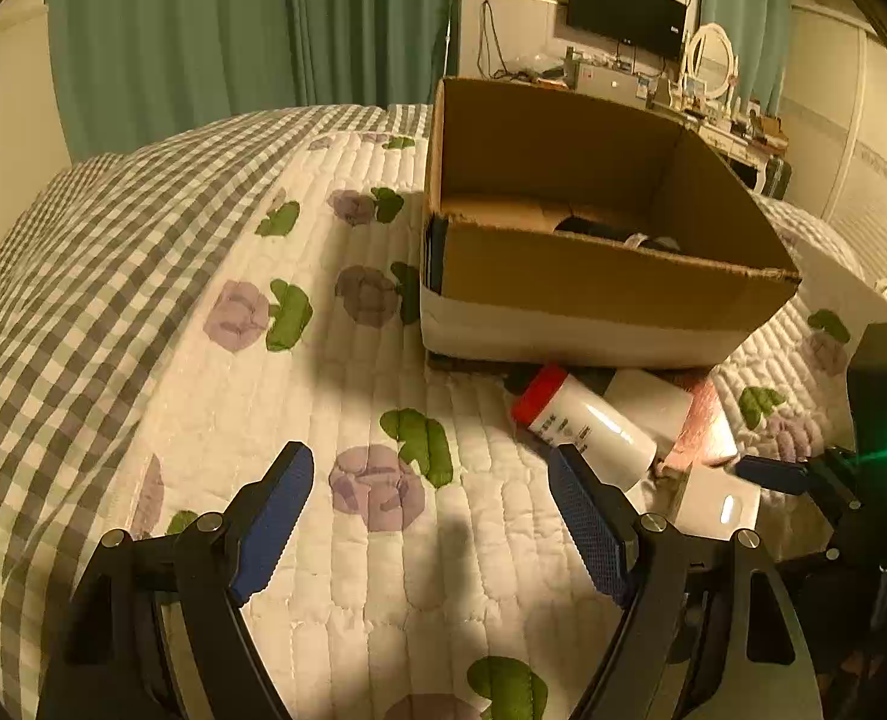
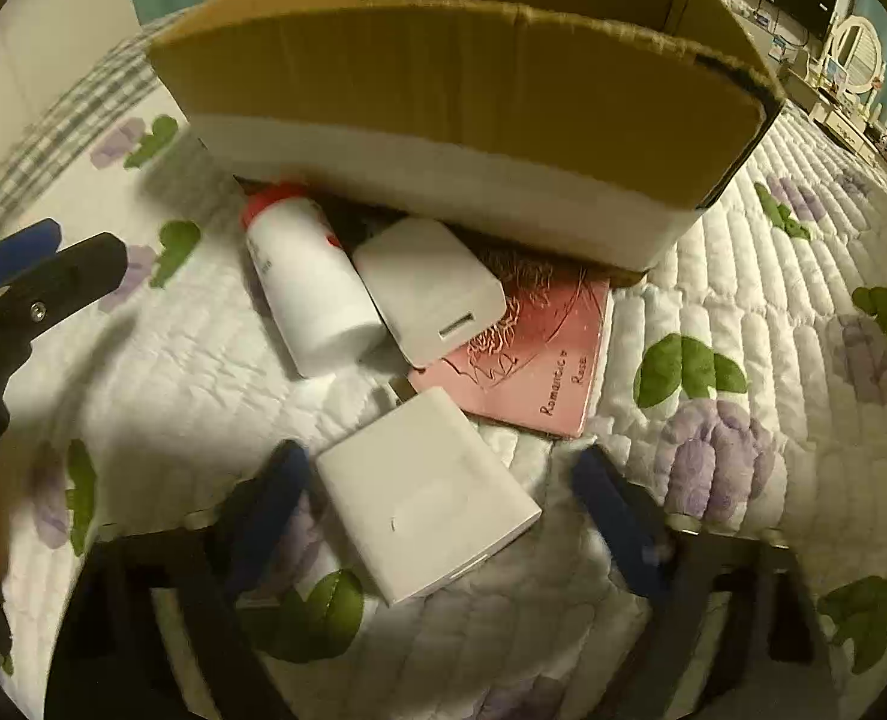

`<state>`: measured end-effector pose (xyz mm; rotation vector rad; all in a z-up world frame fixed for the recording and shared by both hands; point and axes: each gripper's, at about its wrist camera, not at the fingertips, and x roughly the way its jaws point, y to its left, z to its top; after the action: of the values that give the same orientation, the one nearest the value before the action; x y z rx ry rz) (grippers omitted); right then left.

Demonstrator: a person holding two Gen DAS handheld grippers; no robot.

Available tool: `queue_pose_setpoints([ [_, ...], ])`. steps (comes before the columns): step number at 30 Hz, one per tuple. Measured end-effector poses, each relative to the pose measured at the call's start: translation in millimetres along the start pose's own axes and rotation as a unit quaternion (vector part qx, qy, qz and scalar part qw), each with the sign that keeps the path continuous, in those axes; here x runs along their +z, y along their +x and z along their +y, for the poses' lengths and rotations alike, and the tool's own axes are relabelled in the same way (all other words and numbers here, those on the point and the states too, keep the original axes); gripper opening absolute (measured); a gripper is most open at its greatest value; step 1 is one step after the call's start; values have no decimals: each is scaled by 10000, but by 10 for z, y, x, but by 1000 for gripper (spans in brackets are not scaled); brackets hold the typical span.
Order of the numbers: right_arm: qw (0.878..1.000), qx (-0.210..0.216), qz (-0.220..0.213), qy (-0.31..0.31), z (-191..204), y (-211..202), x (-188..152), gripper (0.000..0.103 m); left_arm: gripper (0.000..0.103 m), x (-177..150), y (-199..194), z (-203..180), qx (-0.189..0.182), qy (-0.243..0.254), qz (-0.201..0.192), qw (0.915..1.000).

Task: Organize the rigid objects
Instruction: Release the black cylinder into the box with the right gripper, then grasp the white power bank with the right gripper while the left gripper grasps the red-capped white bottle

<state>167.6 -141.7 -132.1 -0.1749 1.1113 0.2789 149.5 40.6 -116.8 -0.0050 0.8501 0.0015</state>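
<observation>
Right wrist view has the clearest look at the pile on the quilted floral bed cover (image 2: 743, 276). Nearest is a white rectangular power bank (image 2: 425, 492), smooth plastic with rounded corners, lying flat between the blue pads of the right hand-held gripper (image 2: 443, 516). The jaws are spread wide on either side of it and not pinching it as far as I can see. Its long axis runs diagonally, far end toward the open brown cardboard box (image 2: 443, 90).

Count: two white power banks, the second one (image 2: 428, 288) resting partly on one pink booklet (image 2: 539, 360), plus one white bottle with a red cap (image 2: 311, 294) lying on its side, cap end toward the box.

Left hand-held gripper (image 1: 431, 516) is wide open too, holding nothing, over bare quilt.
</observation>
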Motion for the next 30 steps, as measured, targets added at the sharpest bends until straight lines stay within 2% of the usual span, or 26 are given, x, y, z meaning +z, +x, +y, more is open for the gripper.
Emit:
queue_pose_setpoints([
  [3,9999,133,-53,-39,53,-29,-43,68,83,-30,26,-35,49,87,71,9999],
  [8,9995,87,-296,-5,97,-204,-105,68,83,-25,26,-143,98,308,123,9994],
  [12,9959,204,-753,455,-140,-468,-65,68,83,45,56,-318,-127,454,342,9983],
  [15,9934,-13,-932,667,-361,-526,35,68,83,110,175,-513,-147,554,587,9966],
  [17,9911,-63,-986,890,-538,-536,76,68,83,160,270,-580,-90,434,659,9968],
  [20,9882,161,-944,1200,-697,-528,40,68,83,189,447,-603,-24,132,803,9967],
  [23,9883,188,-930,1193,-706,-531,39,68,83,223,583,-609,-192,-212,807,9963],
  [27,9881,289,-948,1178,-722,-545,57,68,83,268,703,-676,174,-130,697,9973],
  [29,9878,312,-951,1193,-709,-544,52,68,78,298,719,-642,102,-214,756,9969],
  [30,9877,319,-945,1203,-710,-548,37,68,71,302,719,-629,-17,-208,801,9966],
])
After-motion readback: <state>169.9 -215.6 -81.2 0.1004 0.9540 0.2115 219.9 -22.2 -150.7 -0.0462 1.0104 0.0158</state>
